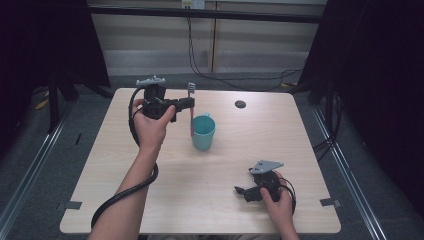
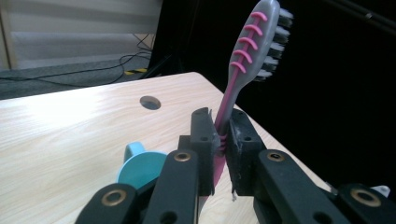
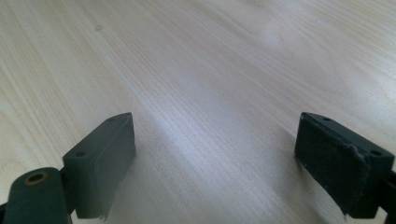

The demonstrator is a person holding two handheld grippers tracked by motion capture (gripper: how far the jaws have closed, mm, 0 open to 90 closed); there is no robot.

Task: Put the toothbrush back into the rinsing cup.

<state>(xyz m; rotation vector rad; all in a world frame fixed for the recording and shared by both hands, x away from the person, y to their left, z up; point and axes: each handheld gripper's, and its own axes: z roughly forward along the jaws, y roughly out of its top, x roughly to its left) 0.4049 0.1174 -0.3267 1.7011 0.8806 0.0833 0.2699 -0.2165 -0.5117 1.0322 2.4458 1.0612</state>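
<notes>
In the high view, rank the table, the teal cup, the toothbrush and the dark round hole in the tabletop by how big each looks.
1. Table, largest by far.
2. Teal cup.
3. Toothbrush, about as long as the cup is tall but far thinner; the left gripper covers part of it.
4. Dark round hole, smallest.

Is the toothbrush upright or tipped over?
Upright. The left gripper clamps the toothbrush by its pink handle, bristle head up, above the teal cup.
</notes>
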